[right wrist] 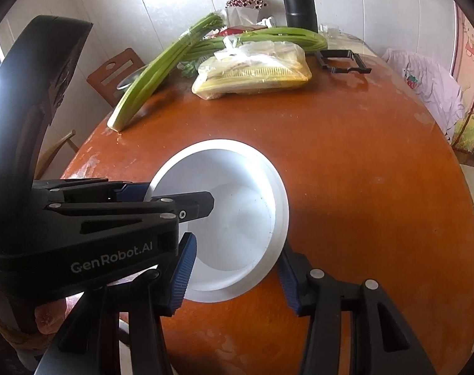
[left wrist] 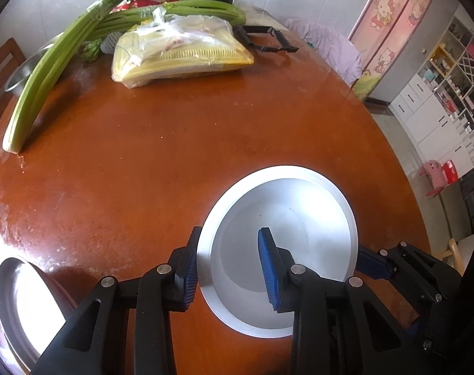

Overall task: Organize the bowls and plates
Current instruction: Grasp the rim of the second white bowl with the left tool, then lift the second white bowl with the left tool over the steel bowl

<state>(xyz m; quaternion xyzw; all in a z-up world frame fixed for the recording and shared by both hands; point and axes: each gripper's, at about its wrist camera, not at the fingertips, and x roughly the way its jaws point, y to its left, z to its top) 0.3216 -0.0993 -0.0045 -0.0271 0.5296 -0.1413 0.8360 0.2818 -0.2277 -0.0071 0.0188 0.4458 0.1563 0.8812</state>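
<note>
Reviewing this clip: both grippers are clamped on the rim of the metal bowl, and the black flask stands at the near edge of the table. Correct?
Not quite. The black flask stands at the far edge of the table, behind the celery, as the right wrist view shows. The left gripper and right gripper do clamp the metal bowl by its rim.

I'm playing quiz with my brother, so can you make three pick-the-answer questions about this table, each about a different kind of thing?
1. Where is the black bottle? A) at the far edge of the table B) on a chair C) on the floor
2. What colour are the pads of the left gripper? A) red B) blue C) yellow
3. How does the left gripper meet the bowl? A) shut on its rim B) open above it C) far away from it
Answers: 1 A, it stands behind the celery; 2 B, ribbed blue shows; 3 A, one finger is inside and one outside.
</note>
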